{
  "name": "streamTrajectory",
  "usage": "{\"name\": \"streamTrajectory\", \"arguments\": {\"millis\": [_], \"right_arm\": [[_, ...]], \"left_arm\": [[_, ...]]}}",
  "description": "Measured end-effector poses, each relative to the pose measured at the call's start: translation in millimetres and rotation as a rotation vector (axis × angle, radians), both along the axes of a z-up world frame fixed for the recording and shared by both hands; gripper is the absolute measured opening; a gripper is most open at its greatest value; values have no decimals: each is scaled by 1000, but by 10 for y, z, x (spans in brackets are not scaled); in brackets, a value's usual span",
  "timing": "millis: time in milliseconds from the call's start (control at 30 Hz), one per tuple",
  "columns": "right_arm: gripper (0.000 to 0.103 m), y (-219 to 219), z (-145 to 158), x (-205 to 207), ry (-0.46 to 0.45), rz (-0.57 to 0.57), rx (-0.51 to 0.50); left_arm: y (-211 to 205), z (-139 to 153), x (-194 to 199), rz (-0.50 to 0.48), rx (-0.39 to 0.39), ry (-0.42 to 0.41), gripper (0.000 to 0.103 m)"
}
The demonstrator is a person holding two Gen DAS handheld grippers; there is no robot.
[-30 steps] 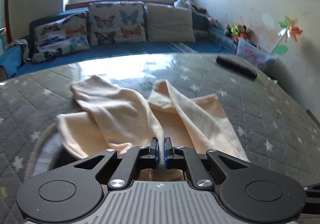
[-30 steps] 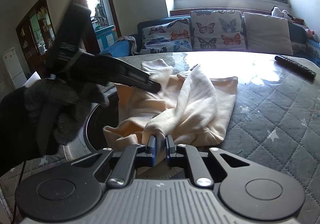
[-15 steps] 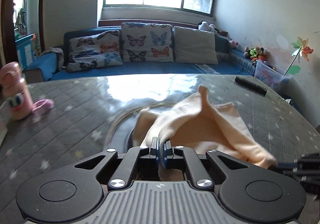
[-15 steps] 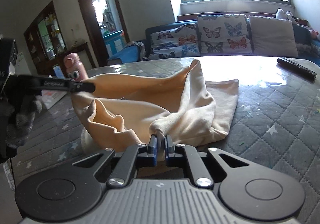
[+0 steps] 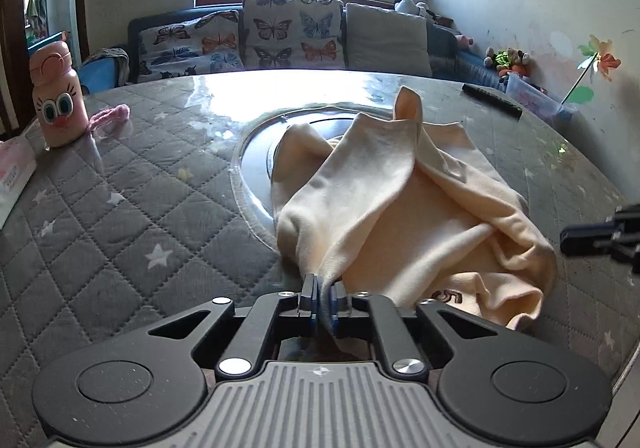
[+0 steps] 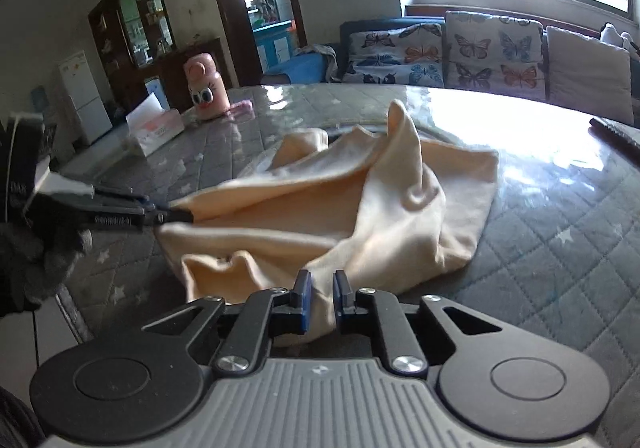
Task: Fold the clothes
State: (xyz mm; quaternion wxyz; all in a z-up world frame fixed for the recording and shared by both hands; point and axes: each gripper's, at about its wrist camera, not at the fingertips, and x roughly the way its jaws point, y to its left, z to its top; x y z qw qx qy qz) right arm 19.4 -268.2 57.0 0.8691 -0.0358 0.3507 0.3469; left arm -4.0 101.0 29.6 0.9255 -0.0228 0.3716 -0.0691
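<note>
A pale peach, soft knit garment (image 5: 404, 208) lay bunched on a round table covered with a grey quilted cloth printed with white stars (image 5: 132, 216), partly draped over a shiny round glass disc (image 5: 256, 152) set in the table's middle. The left gripper (image 5: 324, 294), black with blue pads, pinched a thin fold of the garment's near edge, its jaws just beginning to part with the fabric between them. The right gripper (image 6: 319, 290) had a thicker bunch of the same garment between its blue pads, and its jaws were opening too, a small gap showing beside the cloth. From the right wrist view, the left gripper (image 6: 176, 215) reached in from the left, held by a dark-gloved hand (image 6: 36, 248), with the cloth stretched from its tip across to the right gripper. One corner of the garment stood up in a point near the centre. A pink cartoon-faced bottle (image 5: 58, 100) stood upright at the table's far left edge, near a tissue box (image 6: 154, 132). A black remote control (image 5: 492, 100) lay well apart on the far right. Beyond the table, a blue sofa with butterfly-print cushions (image 5: 288, 32) sat beneath a bright window.
</note>
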Motion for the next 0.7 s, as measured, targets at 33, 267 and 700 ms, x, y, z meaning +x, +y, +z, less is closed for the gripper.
{"name": "streamTrajectory", "arguments": {"millis": [33,267,700], "right_arm": [[16,6,29,20,-5,-2,4],[25,153,44,534,-53,-36,-33],[36,473,-120,1627,-74,-107,-32]], "left_arm": [[4,22,-6,-3,3,-9,12],[-100,233,106,-37,34,-106,42],[-702,-122,985,-166,101,-18,44]]}}
